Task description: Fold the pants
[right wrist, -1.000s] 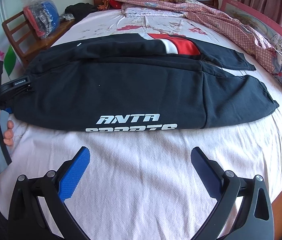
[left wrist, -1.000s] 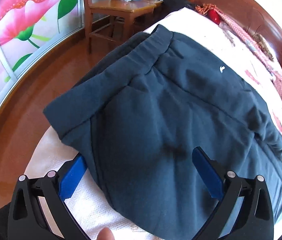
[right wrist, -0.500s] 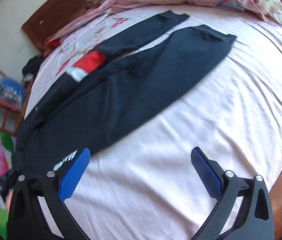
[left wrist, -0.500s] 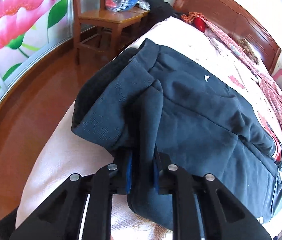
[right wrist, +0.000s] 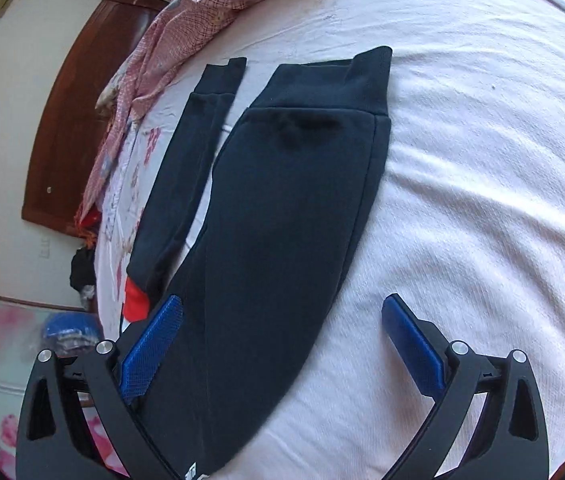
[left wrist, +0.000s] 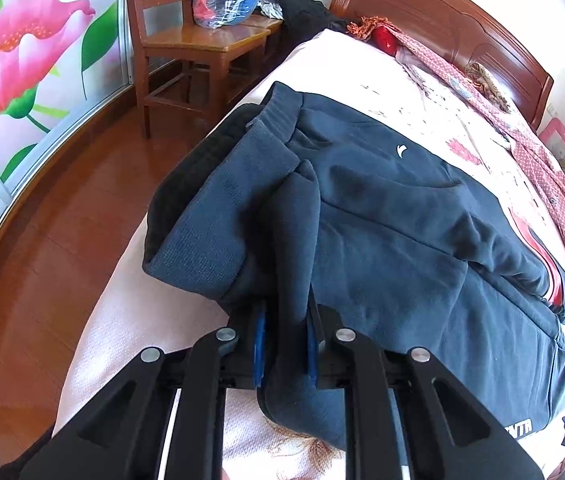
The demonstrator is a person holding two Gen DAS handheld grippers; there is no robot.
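Wide bed with pale pink textured cover (right wrist: 482, 200), serving as the folding surface; a red checked blanket (right wrist: 186, 20) is bunched toward the dark wooden headboard (left wrist: 442, 28), leaving the middle free for the garment. Beside the bed stands a wooden chair (left wrist: 202, 40) carrying a plastic-wrapped bundle.

Dark navy fleece jogger pants (right wrist: 282, 220), lying lengthwise along the bed: the near leg flat with its ribbed cuff at the far end, the second leg parallel and just beside it, a red patch showing where they meet. The flat, aligned layout suits a fold bringing one end over the other.

Left tongs (left wrist: 284, 344): closed on a gathered ridge of fabric at the waistband end of the pants, the blue pads almost hidden by cloth. The pinch lifts this corner slightly, presumably to carry it over.

Right tongs (right wrist: 282, 344): spread wide, gripping nothing, hovering over the near edge of the leg, one blue pad (right wrist: 154, 344) above the fabric and the other above the cover, apparently lining up for a second grasp.
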